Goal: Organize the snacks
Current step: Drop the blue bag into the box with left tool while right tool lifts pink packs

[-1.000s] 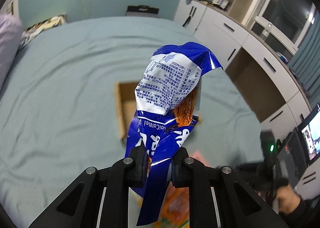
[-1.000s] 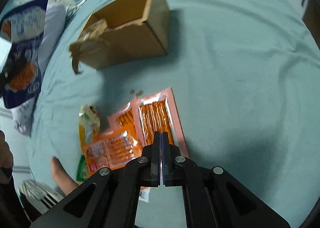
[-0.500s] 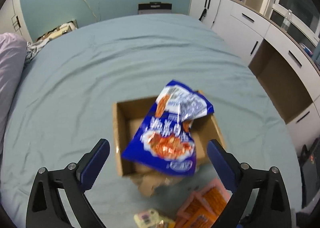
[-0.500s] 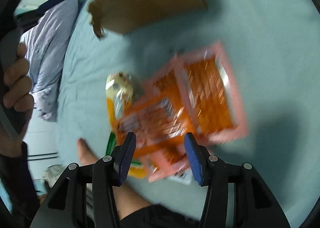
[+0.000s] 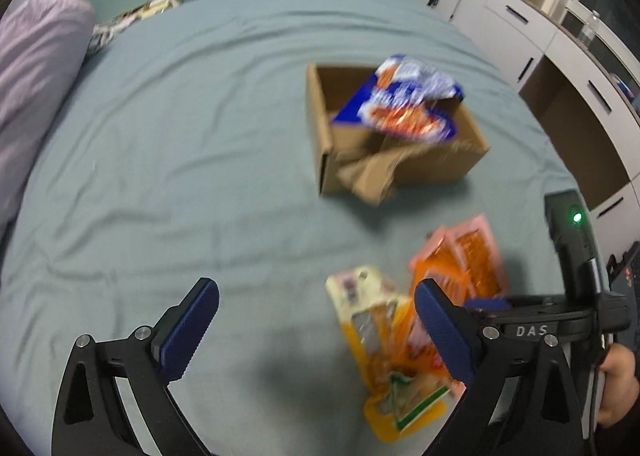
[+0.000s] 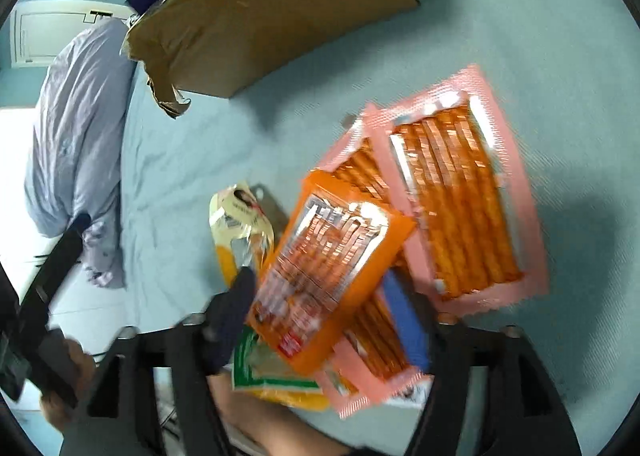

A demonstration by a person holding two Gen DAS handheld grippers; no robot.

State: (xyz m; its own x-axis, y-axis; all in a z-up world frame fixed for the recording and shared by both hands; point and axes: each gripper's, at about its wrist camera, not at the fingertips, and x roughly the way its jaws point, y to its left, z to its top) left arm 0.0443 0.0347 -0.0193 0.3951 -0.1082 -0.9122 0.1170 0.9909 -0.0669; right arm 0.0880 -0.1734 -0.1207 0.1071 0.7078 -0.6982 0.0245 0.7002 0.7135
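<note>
Now the blue crinkled chip bag (image 5: 400,104) lies half inside the cardboard box (image 5: 432,160) on the bed (image 5: 180,136), left tongs (image 5: 316,328) spread empty, right tongs (image 6: 320,320) spread around the orange snack packet (image 6: 328,272).

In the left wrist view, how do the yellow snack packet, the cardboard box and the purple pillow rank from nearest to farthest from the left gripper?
1. Yellow snack packet, just right of the open left gripper.
2. Cardboard box, ahead, slightly right.
3. Purple pillow, far left edge of the bed.

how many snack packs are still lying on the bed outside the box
4, though more may be hidden: yellow pack leftmost, orange pack on top, pink pack to the right, another pink pack beneath the orange.
</note>
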